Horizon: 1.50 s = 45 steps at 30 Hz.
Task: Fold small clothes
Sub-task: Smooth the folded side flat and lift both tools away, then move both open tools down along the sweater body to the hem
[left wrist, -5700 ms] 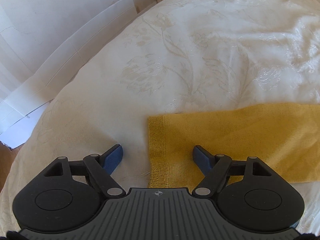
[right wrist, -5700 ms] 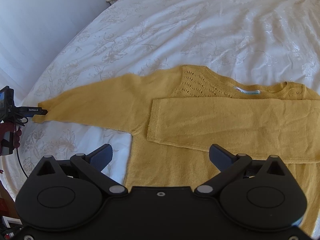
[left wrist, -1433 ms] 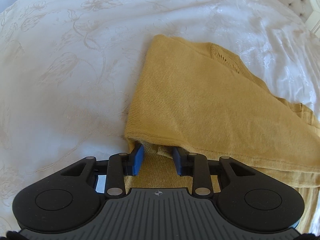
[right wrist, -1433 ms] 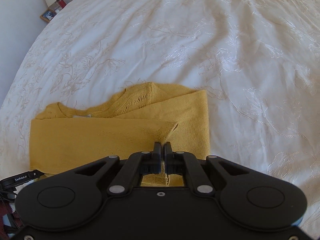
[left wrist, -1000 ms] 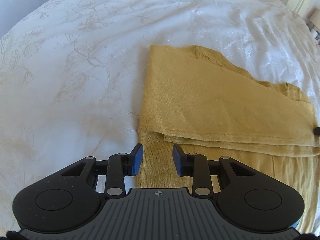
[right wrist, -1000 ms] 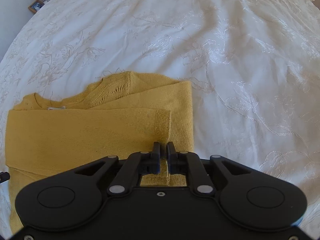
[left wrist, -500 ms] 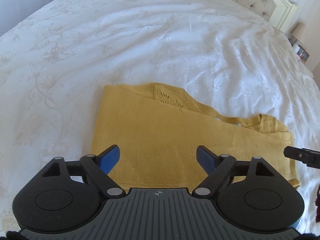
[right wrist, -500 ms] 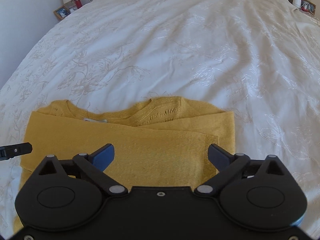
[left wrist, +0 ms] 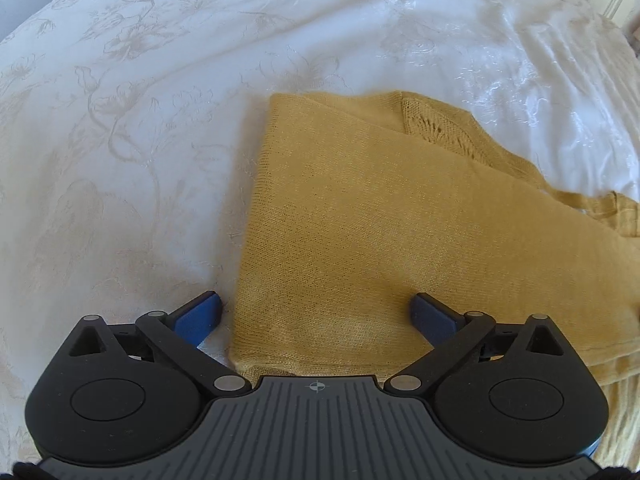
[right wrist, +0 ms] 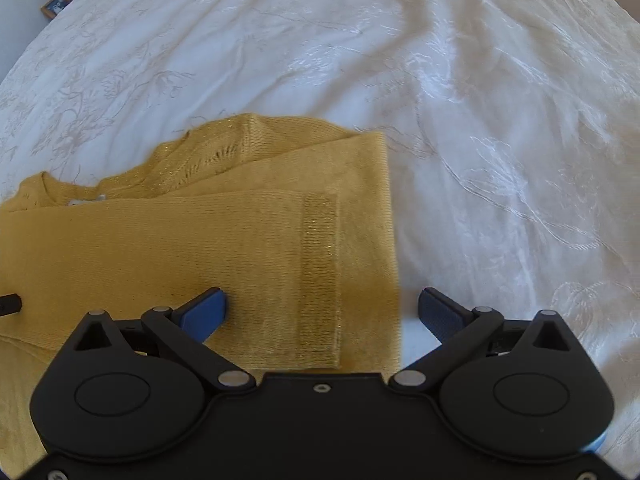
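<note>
While spread wide with nothing between the blue pads, hovered low over the folded garment: left gripper (left wrist: 316, 316) straddling its left edge, left pad (left wrist: 198, 316) above bare cloth of the bed, right pad (left wrist: 434, 318) above the knit. Likewise parted wide and holding nothing on the other side: right gripper (right wrist: 322, 312), left pad (right wrist: 206, 312) over the knit, right pad (right wrist: 442, 314) over the bedspread, the garment's right edge running between them.

Lay flat on the white embroidered bedspread (left wrist: 140, 140): mustard sweater (left wrist: 380, 220), both sleeves folded across the chest. Ran crosswise, from one gripper toward the other: long axis of the folded bundle. Pointed away from both cameras, toward the far side of the bed: neckline (right wrist: 60, 188), with a pale label just inside it. Showed near each far corner: openwork at the shoulders (left wrist: 440, 132). Ended short of the right fold, upright in the right wrist view: ribbed cuff (right wrist: 320, 276) of the topmost sleeve.

Poked in at the left border of the right wrist view, over the knit: a small black tip (right wrist: 10, 304), too little of it seen to identify. Stood beyond the bed's far left corner: a framed picture (right wrist: 56, 4) and a red object beside it. No container seen anywhere.
</note>
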### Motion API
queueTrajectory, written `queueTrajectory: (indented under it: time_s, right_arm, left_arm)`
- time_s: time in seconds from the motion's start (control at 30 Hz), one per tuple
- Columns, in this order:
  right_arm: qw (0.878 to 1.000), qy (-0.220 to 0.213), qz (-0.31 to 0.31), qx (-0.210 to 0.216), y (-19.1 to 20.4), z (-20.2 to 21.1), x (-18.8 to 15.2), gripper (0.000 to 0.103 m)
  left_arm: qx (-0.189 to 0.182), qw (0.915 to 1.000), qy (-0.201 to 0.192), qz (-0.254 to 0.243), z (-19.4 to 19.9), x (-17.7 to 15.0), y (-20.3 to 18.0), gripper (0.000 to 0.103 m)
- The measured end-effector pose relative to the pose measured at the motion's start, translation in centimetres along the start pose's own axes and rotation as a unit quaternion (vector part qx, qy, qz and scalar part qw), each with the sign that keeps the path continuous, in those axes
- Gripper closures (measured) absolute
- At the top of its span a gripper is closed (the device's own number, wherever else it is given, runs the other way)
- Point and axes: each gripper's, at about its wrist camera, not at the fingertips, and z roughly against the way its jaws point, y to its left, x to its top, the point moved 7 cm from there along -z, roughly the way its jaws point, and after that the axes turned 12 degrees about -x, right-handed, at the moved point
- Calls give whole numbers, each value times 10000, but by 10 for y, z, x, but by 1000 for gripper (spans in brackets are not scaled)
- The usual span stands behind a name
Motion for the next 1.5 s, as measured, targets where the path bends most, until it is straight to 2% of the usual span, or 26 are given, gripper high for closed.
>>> queueTrajectory:
  time_s: [0.1, 0.3, 0.47, 0.67, 1.23, 1.5]
  right_arm:
    - [9997, -17, -239, 26, -13, 7, -2, 1]
    - [9983, -249, -396, 361, -22, 36, -11, 1]
    - [9970, -366, -248, 628, -21, 63, -28, 1]
    - [9953, -442, 222, 828, -12, 89, -59, 1]
    - [9884, -206, 717, 1325, -24, 126, -154, 1]
    - [9861, -49, 773, 1471, -28, 132, -184, 1]
  left_arm:
    - [79, 9999, -35, -100, 9, -3, -3, 0]
    - [-69, 9998, -181, -13, 40, -25, -10, 0]
    - [-140, 9997, -219, -27, 65, -52, -23, 0]
    - [-166, 9997, -149, -110, 90, -94, -38, 0]
    - [-85, 9998, -37, 156, 133, -203, -59, 0]
    - [-52, 9999, 70, 141, 144, -234, -60, 0]
